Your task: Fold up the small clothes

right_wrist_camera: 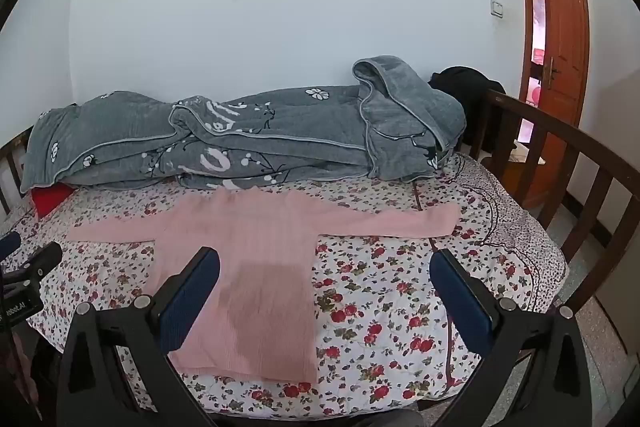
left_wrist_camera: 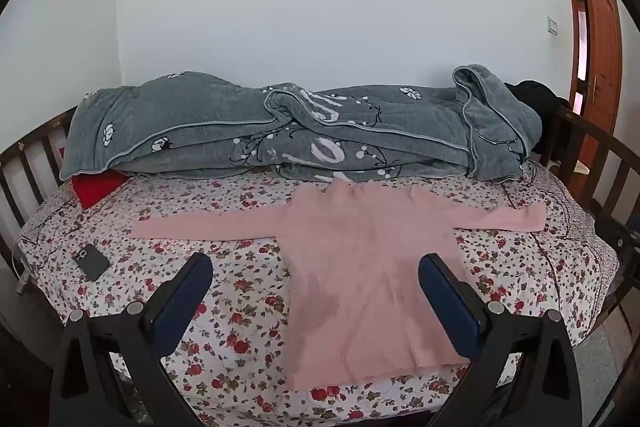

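Observation:
A pink long-sleeved sweater (left_wrist_camera: pixel 360 267) lies flat on the floral bedsheet (left_wrist_camera: pixel 240 307), sleeves spread out left and right, hem toward me. It also shows in the right wrist view (right_wrist_camera: pixel 248 267). My left gripper (left_wrist_camera: pixel 316 267) is open and empty, held above the near edge of the bed, over the sweater's lower left part. My right gripper (right_wrist_camera: pixel 324 263) is open and empty, held above the sweater's lower right edge. The left gripper's fingertips (right_wrist_camera: pixel 40 259) show at the left edge of the right wrist view.
A rumpled grey quilt (left_wrist_camera: pixel 280 131) lies along the far side against the wall. A dark phone (left_wrist_camera: pixel 92 261) lies on the sheet at left. A red item (left_wrist_camera: pixel 98 187) pokes from under the quilt. Wooden bed rails (right_wrist_camera: pixel 560 167) run on both sides. Dark clothing (right_wrist_camera: pixel 464 83) hangs at the right.

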A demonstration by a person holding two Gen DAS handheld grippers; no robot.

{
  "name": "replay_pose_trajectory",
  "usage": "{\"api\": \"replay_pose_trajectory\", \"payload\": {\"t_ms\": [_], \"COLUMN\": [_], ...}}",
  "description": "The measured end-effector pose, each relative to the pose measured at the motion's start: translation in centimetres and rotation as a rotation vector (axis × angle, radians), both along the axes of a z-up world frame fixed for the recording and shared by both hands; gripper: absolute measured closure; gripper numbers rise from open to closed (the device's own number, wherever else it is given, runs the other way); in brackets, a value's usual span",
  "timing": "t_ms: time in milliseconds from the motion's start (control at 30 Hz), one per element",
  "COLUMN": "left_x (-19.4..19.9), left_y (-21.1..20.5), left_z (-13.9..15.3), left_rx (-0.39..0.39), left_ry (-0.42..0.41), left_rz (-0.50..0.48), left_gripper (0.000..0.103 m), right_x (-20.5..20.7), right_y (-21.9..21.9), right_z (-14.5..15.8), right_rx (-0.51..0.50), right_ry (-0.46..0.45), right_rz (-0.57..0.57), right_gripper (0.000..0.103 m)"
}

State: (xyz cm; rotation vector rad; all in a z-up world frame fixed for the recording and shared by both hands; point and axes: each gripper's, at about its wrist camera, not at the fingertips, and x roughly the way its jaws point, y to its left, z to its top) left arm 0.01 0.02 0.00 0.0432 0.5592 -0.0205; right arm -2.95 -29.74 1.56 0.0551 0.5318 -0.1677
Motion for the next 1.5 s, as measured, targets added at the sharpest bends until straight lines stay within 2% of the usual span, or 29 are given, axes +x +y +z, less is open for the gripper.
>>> {"api": "replay_pose_trajectory", "payload": {"t_ms": [433,1500], "left_x": [0.2,-0.16], "left_y": [0.6,0.42], "left_z": [0.01,0.01], "left_rx": [-0.041,-0.049], "left_ry": [0.004,-0.007], "left_rz": [0.02,0.013], "left_gripper": [0.0,0.0], "right_x": [0.15,0.13], "right_y": [-0.13,0.29], "right_z": [-0.28,-0.03], "right_rx": [0.0,0.002], "right_ry": [0.001,-0.004], "right_rz": [0.006,0.011], "right_gripper": [0.0,0.0]}}
